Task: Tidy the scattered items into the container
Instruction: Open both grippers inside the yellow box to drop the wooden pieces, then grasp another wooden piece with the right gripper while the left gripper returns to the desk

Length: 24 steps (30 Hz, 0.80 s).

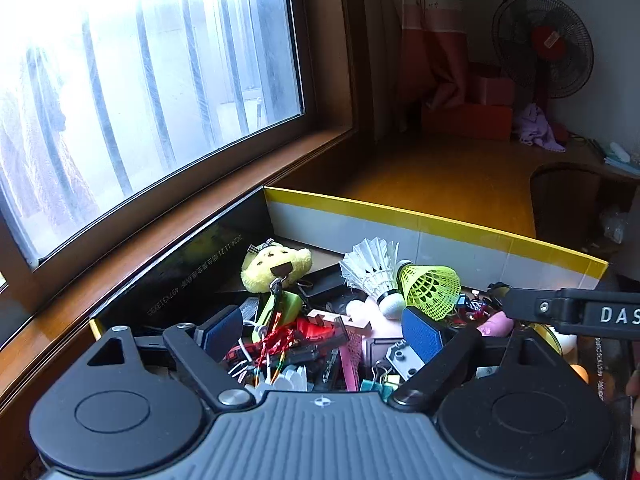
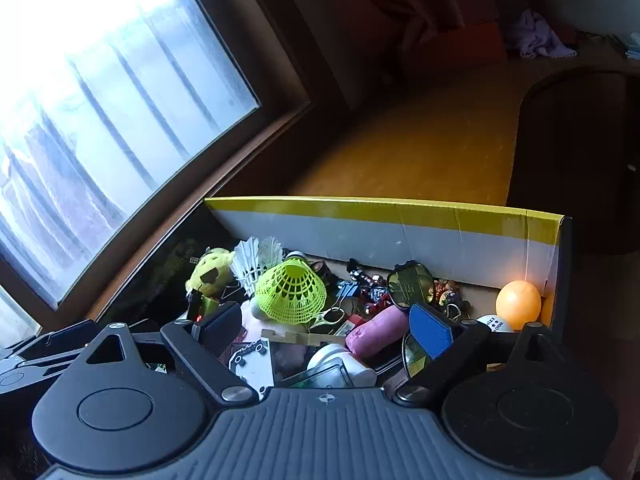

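We hold both tools above the cardboard box, which sits on the wooden bench close to the window. Our left hand-held gripper hangs over the near part of the box with its blue pads spread wide and nothing between them. Our right hand-held gripper is likewise spread apart and empty, over the same pile.

The box is already crowded. A yellow plush toy lies toward the far left corner, by the black side wall. Just beside it stands a white feather shuttlecock, touching a green plastic shuttlecock. In the right wrist view an orange ball rests in the far right corner against the wall, with a white ball touching it. Sunglasses lean near the far wall, and a pink roll lies near the middle.

Beyond the bench stands a fan.
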Tool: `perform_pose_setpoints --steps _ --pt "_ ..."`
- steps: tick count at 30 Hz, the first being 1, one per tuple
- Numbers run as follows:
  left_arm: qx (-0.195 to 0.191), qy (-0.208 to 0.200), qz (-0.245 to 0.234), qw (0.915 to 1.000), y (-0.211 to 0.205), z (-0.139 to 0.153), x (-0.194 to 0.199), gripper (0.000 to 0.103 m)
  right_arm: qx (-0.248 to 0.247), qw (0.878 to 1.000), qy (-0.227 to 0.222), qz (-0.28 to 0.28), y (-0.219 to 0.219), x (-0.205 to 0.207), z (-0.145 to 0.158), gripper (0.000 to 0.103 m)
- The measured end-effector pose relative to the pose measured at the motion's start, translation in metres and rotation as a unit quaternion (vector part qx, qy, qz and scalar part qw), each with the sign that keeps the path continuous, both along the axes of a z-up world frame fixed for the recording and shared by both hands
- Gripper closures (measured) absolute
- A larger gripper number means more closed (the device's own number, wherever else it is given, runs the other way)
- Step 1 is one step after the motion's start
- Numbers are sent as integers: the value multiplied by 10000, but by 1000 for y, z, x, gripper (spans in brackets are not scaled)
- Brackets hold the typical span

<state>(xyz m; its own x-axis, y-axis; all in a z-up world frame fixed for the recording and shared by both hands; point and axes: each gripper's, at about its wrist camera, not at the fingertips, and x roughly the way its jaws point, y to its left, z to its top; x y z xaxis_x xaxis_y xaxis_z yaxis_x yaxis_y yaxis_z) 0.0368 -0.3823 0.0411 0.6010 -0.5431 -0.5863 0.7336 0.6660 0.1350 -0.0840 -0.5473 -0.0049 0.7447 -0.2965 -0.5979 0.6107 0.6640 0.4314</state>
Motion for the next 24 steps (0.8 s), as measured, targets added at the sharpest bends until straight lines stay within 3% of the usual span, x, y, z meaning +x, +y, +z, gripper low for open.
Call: perform_pose_setpoints --steps 10,14,19,24 --pt "-304 171 247 9991 59 8 -15 14 -377 9985 93 398 44 1 15 10" --pt "-385 295 494 9976 96 9 -15 14 47 9967 -129 794 62 3 24 10" --pt "-336 330 1029 9936 160 4 -17 12 -278 9911 -260 1278 109 13 42 9" --pt "-337 442 1788 9823 239 -10 -16 12 -225 9794 -216 1996 162 35 39 9"
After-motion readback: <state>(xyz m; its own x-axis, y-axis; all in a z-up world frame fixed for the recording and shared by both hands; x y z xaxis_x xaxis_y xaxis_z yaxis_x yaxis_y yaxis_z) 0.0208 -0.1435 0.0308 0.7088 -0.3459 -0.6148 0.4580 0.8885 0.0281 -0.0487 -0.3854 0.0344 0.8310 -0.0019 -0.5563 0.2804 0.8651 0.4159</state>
